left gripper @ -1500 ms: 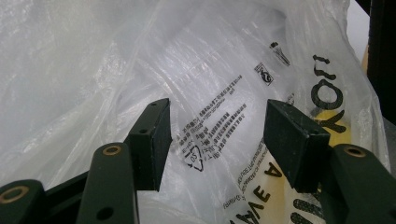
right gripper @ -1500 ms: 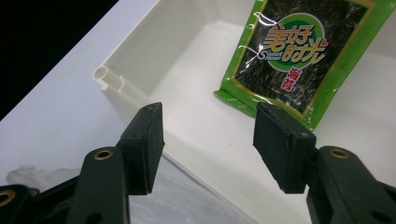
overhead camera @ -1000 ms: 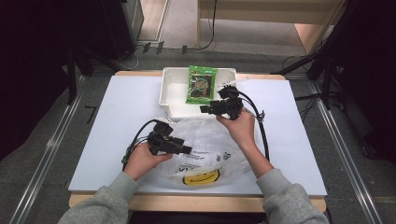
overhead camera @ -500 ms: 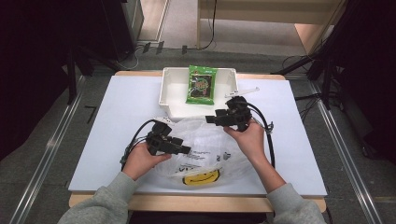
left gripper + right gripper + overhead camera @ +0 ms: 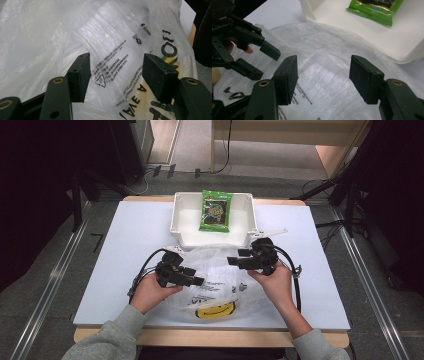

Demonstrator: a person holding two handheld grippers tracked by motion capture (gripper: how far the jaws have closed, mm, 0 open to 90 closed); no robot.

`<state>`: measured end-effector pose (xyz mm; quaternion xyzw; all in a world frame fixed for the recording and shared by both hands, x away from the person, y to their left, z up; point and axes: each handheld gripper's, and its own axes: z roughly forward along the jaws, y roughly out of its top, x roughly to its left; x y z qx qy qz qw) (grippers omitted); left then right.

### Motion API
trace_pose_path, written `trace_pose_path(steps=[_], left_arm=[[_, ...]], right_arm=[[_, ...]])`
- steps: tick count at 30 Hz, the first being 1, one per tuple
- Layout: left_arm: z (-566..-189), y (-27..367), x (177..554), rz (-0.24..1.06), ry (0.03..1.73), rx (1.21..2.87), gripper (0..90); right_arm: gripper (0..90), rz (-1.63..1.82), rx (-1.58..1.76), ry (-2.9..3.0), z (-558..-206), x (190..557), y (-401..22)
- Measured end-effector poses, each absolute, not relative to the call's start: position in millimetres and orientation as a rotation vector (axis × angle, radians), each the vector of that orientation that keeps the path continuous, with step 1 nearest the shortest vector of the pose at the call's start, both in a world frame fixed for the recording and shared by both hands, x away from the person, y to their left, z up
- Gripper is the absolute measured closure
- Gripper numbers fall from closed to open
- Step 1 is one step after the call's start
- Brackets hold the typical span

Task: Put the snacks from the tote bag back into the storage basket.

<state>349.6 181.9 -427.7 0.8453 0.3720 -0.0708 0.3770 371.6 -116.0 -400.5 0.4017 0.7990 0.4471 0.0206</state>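
Nearest the table's front edge: the plastic bag [image 5: 215, 280], lying flat and crumpled on the white table [image 5: 125, 230], yellow smiley print [image 5: 215, 309] at its near end, black small print and a recycling mark further up.

Just past that, 2 hands, the left hand [image 5: 150, 292] and the right hand [image 5: 272, 280], each resting at the bag's edge with a tool.

Left gripper [image 5: 195, 275]: pointed right, low over the bag's left half. Jaws spread wide, pads astride the printed patch with film showing between them, pressing on nothing.

Right gripper [image 5: 237, 256]: pointed left over the bag's upper right, facing the other tool. Jaws parted wide and just opened further. Nothing between the pads, only film below and beyond them.

Handling, by judgement: thin, clear, almost weightless film. Soft and limp, so no holding of shape once lifted. Slippery against flat pads, likely to slide or bunch, and easy to tear if pulled hard. 2 layers probably clinging together, so awkward to part.

Best hold, probably: a raised wrinkle or the rim of the mouth at the far end, 1 layer per tool, pinched well into the pads and then drawn apart. Mouth and handles hard to tell apart in the crumpled far edge.

Farther off, touching or just beyond the bag's far edge: a white bin [image 5: 180, 220], with 1 green snack packet [image 5: 216, 210] lying flat inside.
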Motion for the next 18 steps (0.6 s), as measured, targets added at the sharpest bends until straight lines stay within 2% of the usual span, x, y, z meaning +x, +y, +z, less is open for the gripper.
trace_pose_path(steps=[18], left_arm=[[-426, 178, 340, -0.182, 0.916, 2.173, 40.9]], right_arm=[[40.3, 1.381, 1.214, 2.500, -418, 351, -121]])
